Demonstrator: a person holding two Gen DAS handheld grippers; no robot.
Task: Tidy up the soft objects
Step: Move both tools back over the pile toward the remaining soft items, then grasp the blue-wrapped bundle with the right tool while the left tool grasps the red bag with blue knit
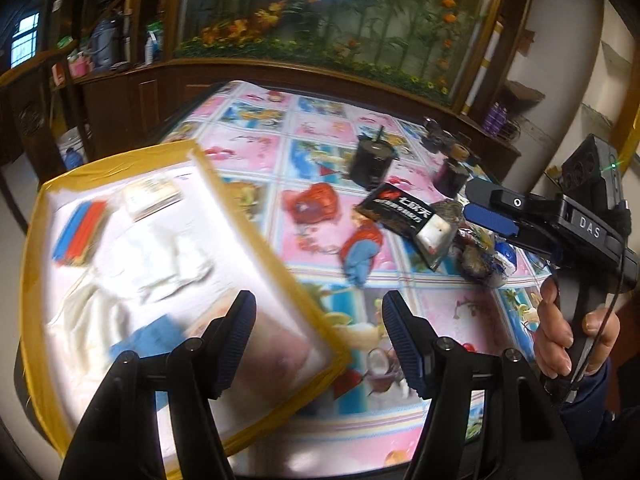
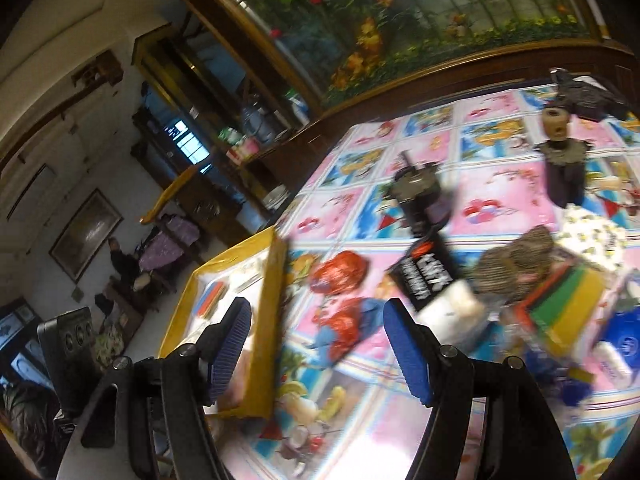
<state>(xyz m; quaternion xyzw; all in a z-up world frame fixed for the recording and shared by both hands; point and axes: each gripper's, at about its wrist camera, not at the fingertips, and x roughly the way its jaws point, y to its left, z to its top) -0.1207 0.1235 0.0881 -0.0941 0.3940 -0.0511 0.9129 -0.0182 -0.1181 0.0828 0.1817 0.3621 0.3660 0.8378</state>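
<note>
Both grippers hang wide open and empty over a table covered in a glossy pink and blue cartoon cloth: the left gripper sits above the near corner of a yellow-rimmed tray, the right gripper above the bare cloth just beside that tray's side wall. Inside the tray lie white cloth, a red and blue bundle and a pale packet. Out on the cloth, apart from the tray, are a red toy, a red and blue toy and a black packet, with a heap of soft things to the right. Two dark cylinders stand farther back. A wooden cabinet with a flower painting lines the far wall. Only the left camera shows the hand gripping the right tool; only the right camera shows a striped red, green and yellow pad in the heap, and a seated figure across the room
</note>
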